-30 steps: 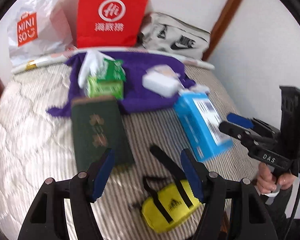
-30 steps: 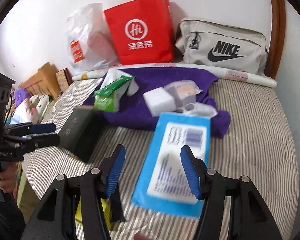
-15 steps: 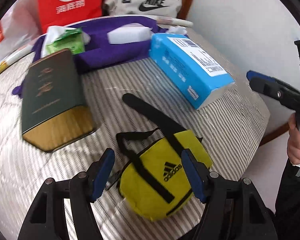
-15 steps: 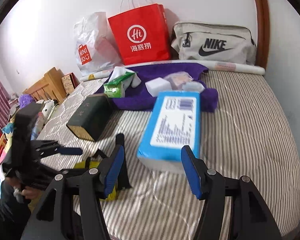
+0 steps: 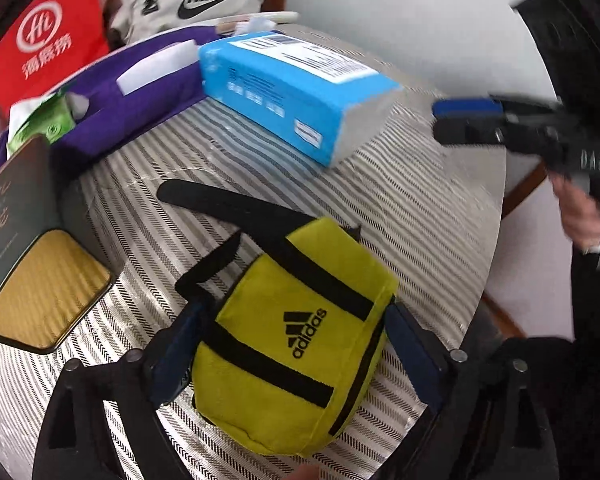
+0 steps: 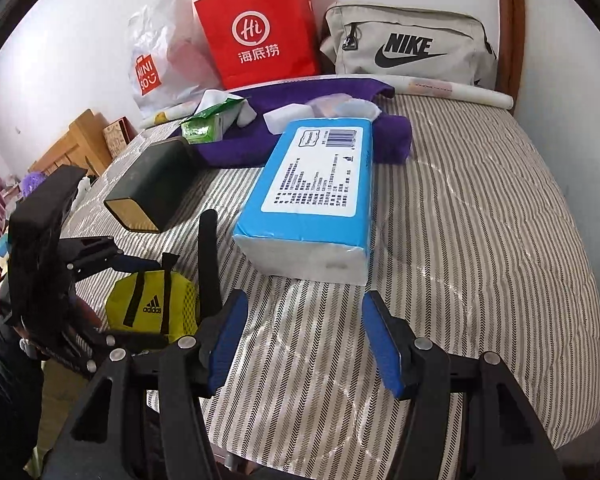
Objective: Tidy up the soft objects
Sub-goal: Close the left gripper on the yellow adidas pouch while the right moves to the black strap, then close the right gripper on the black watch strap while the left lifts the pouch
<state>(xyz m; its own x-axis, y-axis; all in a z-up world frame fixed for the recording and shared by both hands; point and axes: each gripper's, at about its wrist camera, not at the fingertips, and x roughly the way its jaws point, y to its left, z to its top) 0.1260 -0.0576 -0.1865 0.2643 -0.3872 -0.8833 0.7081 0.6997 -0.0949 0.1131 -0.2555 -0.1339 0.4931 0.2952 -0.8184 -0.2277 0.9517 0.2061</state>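
Note:
A yellow Adidas pouch [image 5: 308,280] with black straps lies on the striped mattress [image 5: 420,208]. My left gripper [image 5: 292,312] points down over it with its jaws opening; the pouch sits between the blue pads, which flank its sides. In the right wrist view the same pouch [image 6: 152,304] shows at lower left inside the left gripper [image 6: 148,300]. My right gripper [image 6: 305,304] is open and holds nothing, just short of a blue tissue pack [image 6: 316,184]. In the left wrist view the tissue pack [image 5: 292,92] lies beyond the pouch, and the right gripper [image 5: 460,120] hovers to its right.
A dark green box [image 6: 156,184] lies left of the tissue pack. Behind them a purple cloth [image 6: 236,148] carries a green tissue packet [image 6: 212,122] and a white block [image 6: 288,114]. A red paper bag [image 6: 260,28], Miniso bag [image 6: 156,64] and Nike bag [image 6: 408,44] line the wall.
My left gripper has come down and rolled over the yellow pouch, and its jaws have widened around it. My right gripper has drawn back from the blue tissue pack.

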